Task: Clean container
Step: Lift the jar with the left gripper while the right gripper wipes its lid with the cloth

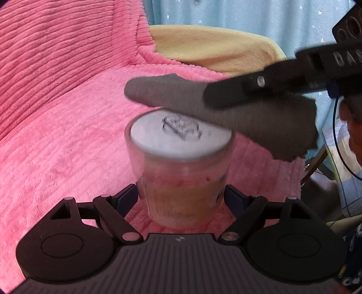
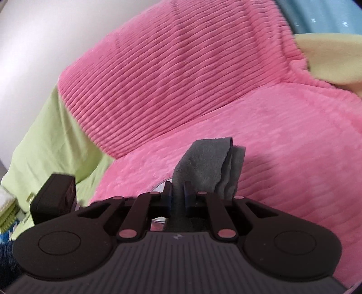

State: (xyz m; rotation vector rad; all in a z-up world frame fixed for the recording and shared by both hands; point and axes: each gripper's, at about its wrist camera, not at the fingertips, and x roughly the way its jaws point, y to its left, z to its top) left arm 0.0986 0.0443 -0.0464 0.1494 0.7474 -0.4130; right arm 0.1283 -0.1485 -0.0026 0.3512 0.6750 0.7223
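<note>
1 container (image 1: pixel 181 171), 1 cloth (image 2: pixel 210 165), 2 grippers.

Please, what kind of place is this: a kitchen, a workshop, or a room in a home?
Probably a living room or bedroom at home: a pink ribbed plush blanket covers a soft seat, a yellow cushion lies behind, and a blue star-print curtain hangs beyond.

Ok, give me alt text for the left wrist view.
The left gripper clamps a clear container with a white lid, while the right gripper holds a grey cloth at the lid's far edge. A pink ribbed blanket lies behind.
</note>
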